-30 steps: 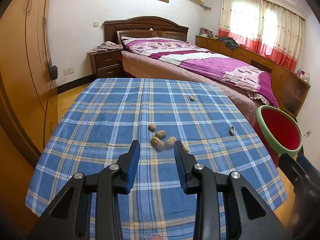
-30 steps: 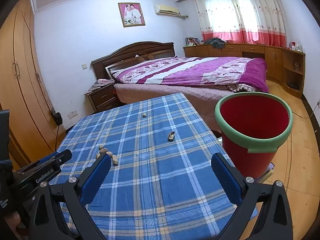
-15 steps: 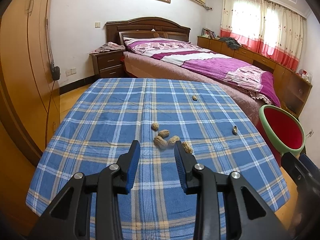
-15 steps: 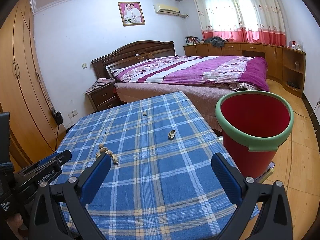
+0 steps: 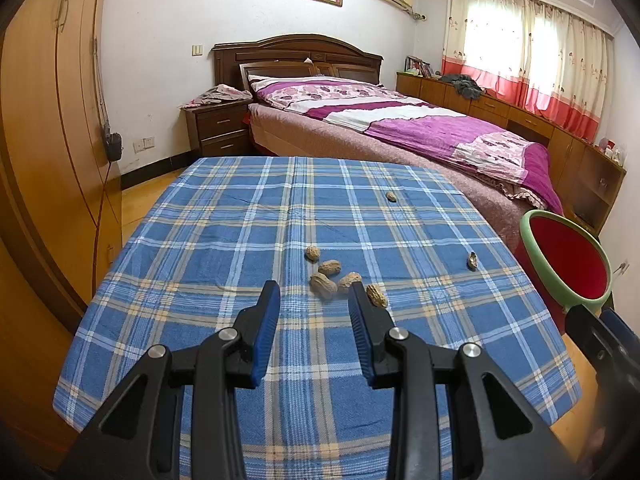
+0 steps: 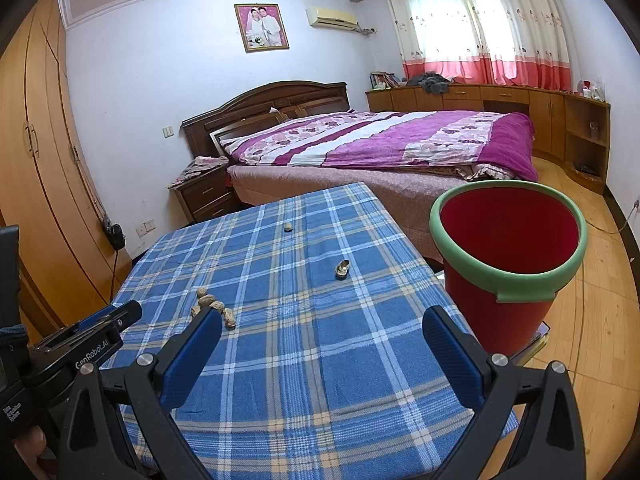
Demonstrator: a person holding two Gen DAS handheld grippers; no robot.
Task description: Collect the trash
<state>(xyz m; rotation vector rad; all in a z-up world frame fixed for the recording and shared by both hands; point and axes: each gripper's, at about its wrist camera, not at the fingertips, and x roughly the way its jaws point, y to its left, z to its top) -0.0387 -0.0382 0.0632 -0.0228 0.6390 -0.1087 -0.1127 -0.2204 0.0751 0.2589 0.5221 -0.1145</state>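
Several peanut shells point(image 5: 330, 276) lie in a cluster mid-table on the blue plaid cloth point(image 5: 224, 240); they also show in the right wrist view point(image 6: 212, 305). A single broken shell point(image 5: 472, 261) lies near the right edge and shows in the right wrist view too point(image 6: 342, 269). Another shell point(image 5: 391, 196) lies farther back point(image 6: 287, 227). My left gripper point(image 5: 312, 300) is open and empty, just short of the cluster. My right gripper point(image 6: 322, 326) is wide open and empty above the table's near right part. A red bucket with a green rim point(image 6: 508, 256) stands right of the table point(image 5: 568, 256).
A bed with a purple quilt point(image 5: 420, 128) stands behind the table. A wooden wardrobe point(image 5: 44, 140) runs along the left. A nightstand point(image 5: 218, 128) stands beside the bed. Low cabinets point(image 6: 520, 108) line the window wall. Wooden floor point(image 6: 600, 280) lies right of the bucket.
My left gripper has drawn back and up a little, so the shell cluster sits slightly farther from its tips. The right gripper has barely moved. Both stay open.
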